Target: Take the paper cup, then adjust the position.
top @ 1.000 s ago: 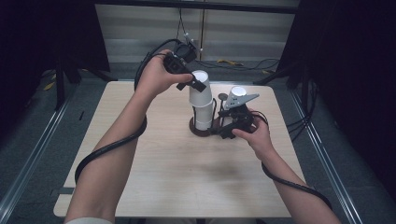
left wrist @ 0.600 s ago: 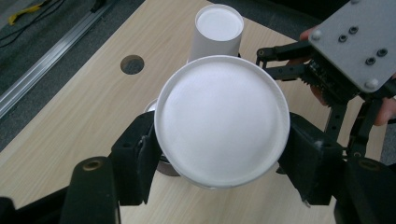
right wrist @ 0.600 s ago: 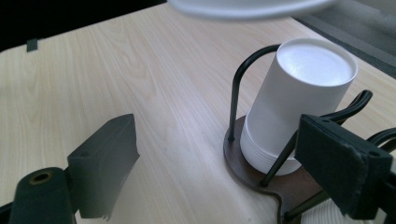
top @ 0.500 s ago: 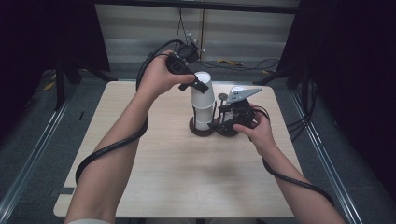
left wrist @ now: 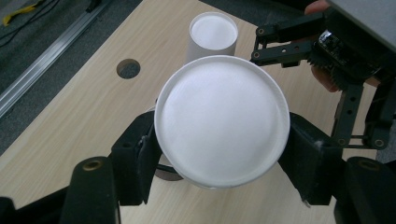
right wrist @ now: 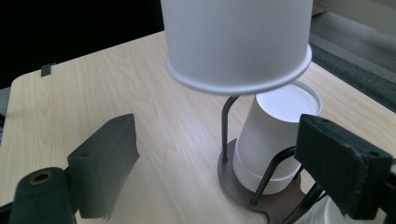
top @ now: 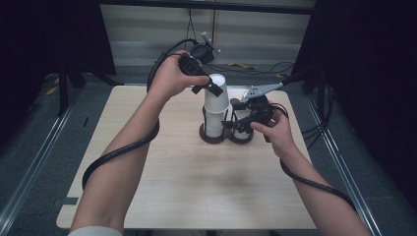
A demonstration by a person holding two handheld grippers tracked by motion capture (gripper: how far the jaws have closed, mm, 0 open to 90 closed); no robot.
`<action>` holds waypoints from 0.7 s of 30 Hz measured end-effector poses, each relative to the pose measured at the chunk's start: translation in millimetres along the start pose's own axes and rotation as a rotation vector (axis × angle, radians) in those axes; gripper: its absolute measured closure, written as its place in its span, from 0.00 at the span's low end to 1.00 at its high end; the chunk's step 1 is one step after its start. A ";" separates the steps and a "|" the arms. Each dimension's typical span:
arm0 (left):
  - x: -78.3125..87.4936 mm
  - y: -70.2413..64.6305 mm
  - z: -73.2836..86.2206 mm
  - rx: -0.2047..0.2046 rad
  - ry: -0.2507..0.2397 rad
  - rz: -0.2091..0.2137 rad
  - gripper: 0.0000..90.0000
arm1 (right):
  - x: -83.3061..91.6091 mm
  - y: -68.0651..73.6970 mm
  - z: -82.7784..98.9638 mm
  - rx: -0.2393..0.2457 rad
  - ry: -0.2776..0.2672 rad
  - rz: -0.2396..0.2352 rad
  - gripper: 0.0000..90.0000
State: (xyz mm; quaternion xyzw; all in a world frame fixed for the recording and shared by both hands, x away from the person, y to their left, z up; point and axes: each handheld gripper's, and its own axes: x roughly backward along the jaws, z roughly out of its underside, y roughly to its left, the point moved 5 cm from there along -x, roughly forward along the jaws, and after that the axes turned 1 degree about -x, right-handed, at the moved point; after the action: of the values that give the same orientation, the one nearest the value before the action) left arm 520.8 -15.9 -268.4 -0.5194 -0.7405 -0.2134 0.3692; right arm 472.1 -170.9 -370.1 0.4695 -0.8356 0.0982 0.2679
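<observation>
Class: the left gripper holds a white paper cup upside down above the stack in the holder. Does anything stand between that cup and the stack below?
Nothing visible: the paper cup hangs directly over the stack.

From my end: table (top: 196, 187) evenly lit from above, soft shadows, surroundings left & right v. dark. Near jaws blurry in both gripper views; white cup (left wrist: 222, 116) glares a bit.

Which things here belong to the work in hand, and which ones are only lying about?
Belonging to the work:
- white paper cup, upside down, clamped in the left hand-held gripper
- stack of white paper cups
- dark round wire cup holder
- right hand-held gripper, jaws open

Only lying about:
- yellow cable on the floor
- round hole in the light wooden table
</observation>
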 end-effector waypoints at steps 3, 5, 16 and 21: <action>-2.4 1.2 -0.3 0.004 0.001 0.002 0.37 | 1.0 -0.4 -1.9 -0.002 -0.002 -0.012 0.14; -3.8 0.8 -0.7 0.007 -0.002 0.008 0.37 | 3.2 -1.5 -3.9 0.003 -0.012 -0.006 0.14; -6.3 1.2 -2.3 0.018 -0.023 0.023 0.37 | 8.1 -3.9 -10.2 -0.029 -0.083 -0.031 0.14; -6.8 2.8 -2.0 0.018 -0.022 0.025 0.37 | 7.4 -3.5 -16.4 -0.028 -0.112 -0.038 0.14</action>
State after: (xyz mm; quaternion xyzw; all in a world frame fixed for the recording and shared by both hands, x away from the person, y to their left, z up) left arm 525.4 -20.4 -272.5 -0.5275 -0.7399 -0.1963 0.3685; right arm 477.8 -171.3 -352.7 0.4861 -0.8416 0.0552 0.2290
